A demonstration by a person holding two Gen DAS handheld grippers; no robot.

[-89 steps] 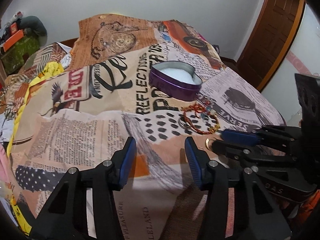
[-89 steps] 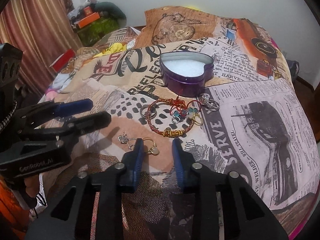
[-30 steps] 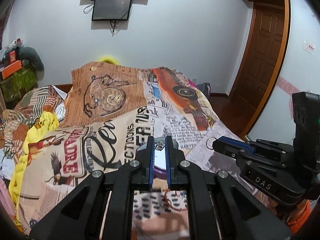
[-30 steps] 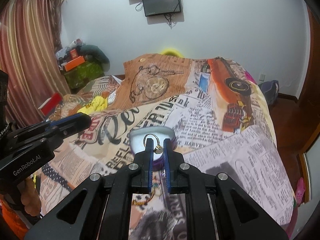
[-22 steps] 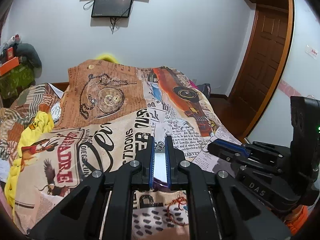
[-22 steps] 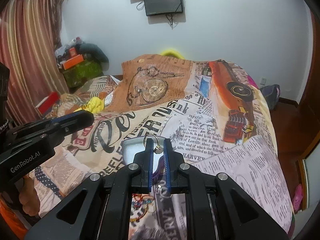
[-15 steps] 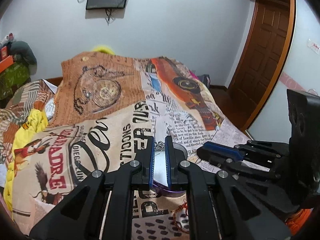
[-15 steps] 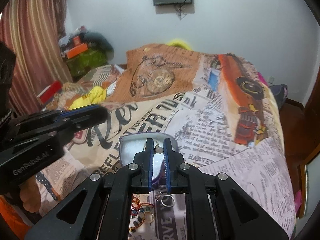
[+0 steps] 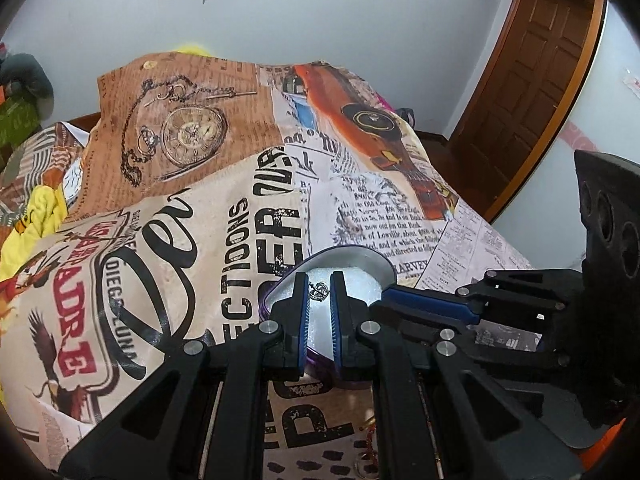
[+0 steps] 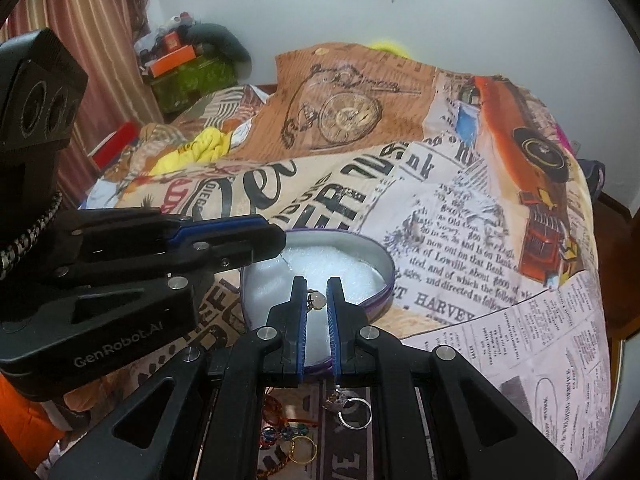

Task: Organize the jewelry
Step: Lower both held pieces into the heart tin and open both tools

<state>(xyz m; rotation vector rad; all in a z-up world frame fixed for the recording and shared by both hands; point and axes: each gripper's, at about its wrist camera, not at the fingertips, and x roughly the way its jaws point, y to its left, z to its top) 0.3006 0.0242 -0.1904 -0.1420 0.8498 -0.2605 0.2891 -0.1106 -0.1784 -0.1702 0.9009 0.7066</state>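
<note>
A: Start with the biggest thing — where does everything sit?

B: On the bed, under its newspaper-print cover. The purple heart-shaped tin lies open on it, white padding showing, and I'll place everything from that tin.

A: And the two grippers?

B: Both hang over the tin's near half. The left gripper is clenched on a small silver crown charm; the right gripper grips a gold earring with a pale bead, held just above the padding.

A: Which way must the pieces travel?

B: Straight down from the fingers; the padding lies directly beneath both. The right one looks lower, so I judge it nearer to letting go.

A: Anything left outside?

B: A silver ring and coloured bangles lie on the bed just before the tin's near wall.
</note>
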